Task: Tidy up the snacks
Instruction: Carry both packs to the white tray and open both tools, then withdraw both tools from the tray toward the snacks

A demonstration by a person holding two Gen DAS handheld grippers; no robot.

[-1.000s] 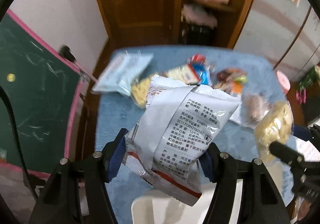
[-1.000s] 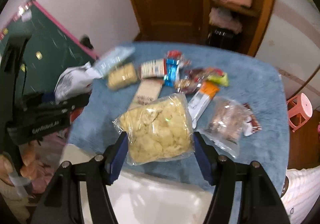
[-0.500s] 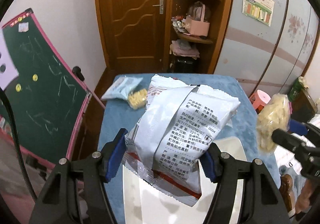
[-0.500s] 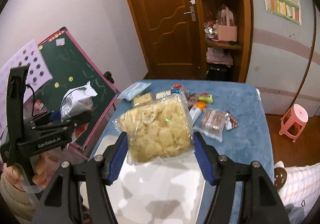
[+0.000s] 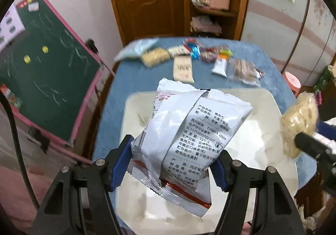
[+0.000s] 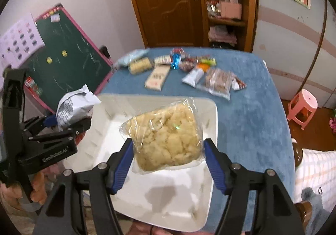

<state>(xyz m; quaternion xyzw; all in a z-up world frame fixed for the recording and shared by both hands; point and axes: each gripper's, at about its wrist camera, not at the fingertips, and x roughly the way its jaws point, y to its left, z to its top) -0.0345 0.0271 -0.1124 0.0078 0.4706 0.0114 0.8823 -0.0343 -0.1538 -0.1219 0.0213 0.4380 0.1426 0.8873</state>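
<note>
My left gripper [image 5: 172,161] is shut on a white foil snack bag [image 5: 189,138] with printed text, held above the white square tray [image 5: 266,109]. The bag also shows in the right wrist view [image 6: 73,106]. My right gripper [image 6: 168,159] is shut on a clear bag of yellow puffed snacks [image 6: 166,140], held above the same tray [image 6: 105,146]. That bag shows at the right edge of the left wrist view [image 5: 298,123]. Several other snack packs [image 6: 184,69] lie on the blue tablecloth [image 6: 252,109] beyond the tray.
A green chalkboard with a pink frame [image 5: 46,79] stands left of the table. A wooden door [image 6: 168,4] and shelf [image 6: 226,4] are behind it. A pink stool [image 6: 302,106] stands at the right.
Both grippers have tilted back down toward the table with their bags; the tray now fills more of both views beneath them.
</note>
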